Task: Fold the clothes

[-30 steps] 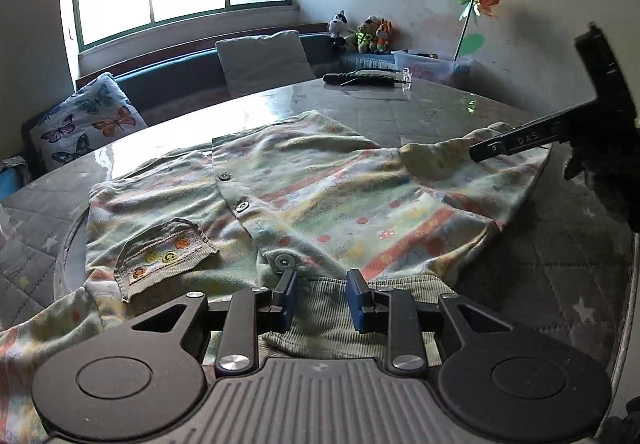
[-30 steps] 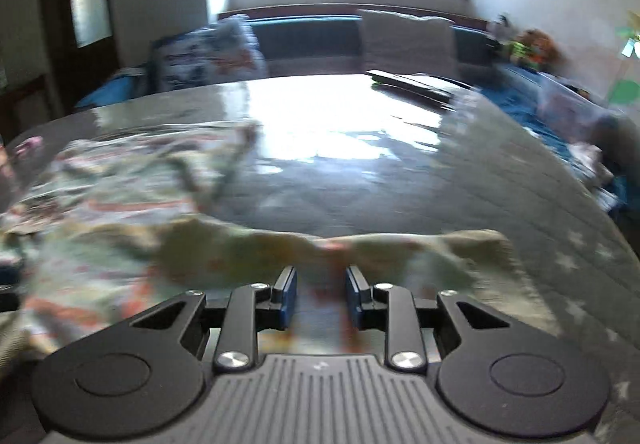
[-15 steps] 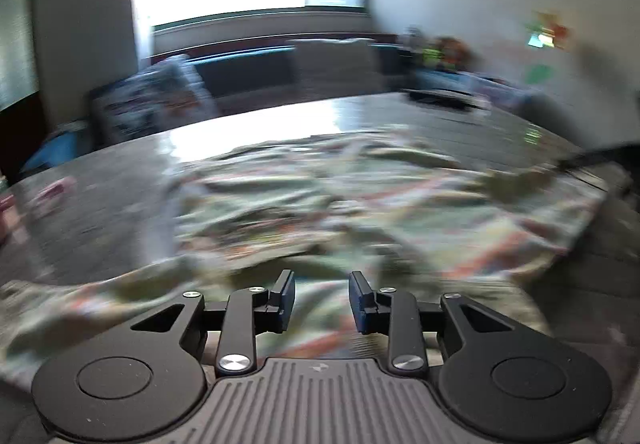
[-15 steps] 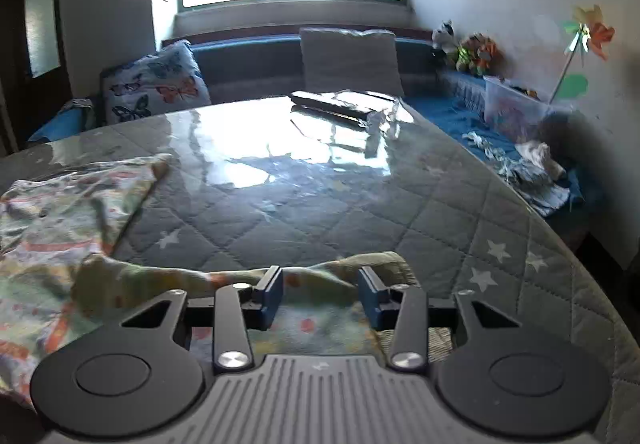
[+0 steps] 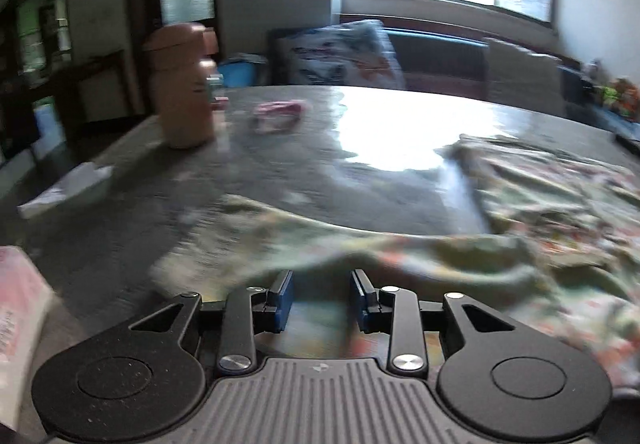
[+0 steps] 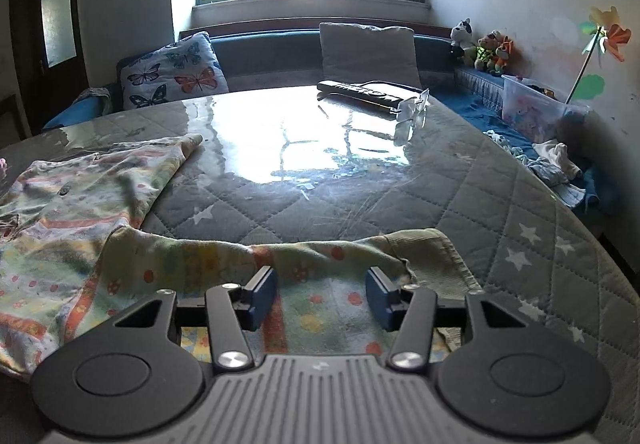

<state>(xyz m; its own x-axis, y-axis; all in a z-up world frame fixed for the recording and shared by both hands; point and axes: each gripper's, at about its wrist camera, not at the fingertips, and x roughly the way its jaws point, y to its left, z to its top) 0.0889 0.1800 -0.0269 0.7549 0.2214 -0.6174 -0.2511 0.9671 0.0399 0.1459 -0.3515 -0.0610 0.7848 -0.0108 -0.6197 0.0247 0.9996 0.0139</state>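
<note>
A pale child's shirt (image 6: 72, 212) with coloured stripes and spots lies spread on the quilted grey table (image 6: 360, 196). One sleeve (image 6: 320, 276) stretches to the right, under my right gripper (image 6: 322, 298), which is open above it and holds nothing. In the blurred left wrist view the shirt (image 5: 540, 228) lies to the right, with the other sleeve (image 5: 280, 244) running left in front of my left gripper (image 5: 322, 300). Its jaws stand apart, and cloth shows between and below them.
A tan bottle (image 5: 184, 84), a pink object (image 5: 278, 114) and white paper (image 5: 68, 188) lie at the table's left. A remote (image 6: 360, 90) and glasses (image 6: 414, 106) lie at the far side. A bench with cushions (image 6: 176, 72) and a clear box (image 6: 536, 110) stand behind.
My right gripper has opened and let go of the right sleeve, which now lies flat. My left gripper has swung left from the shirt's hem to the left sleeve.
</note>
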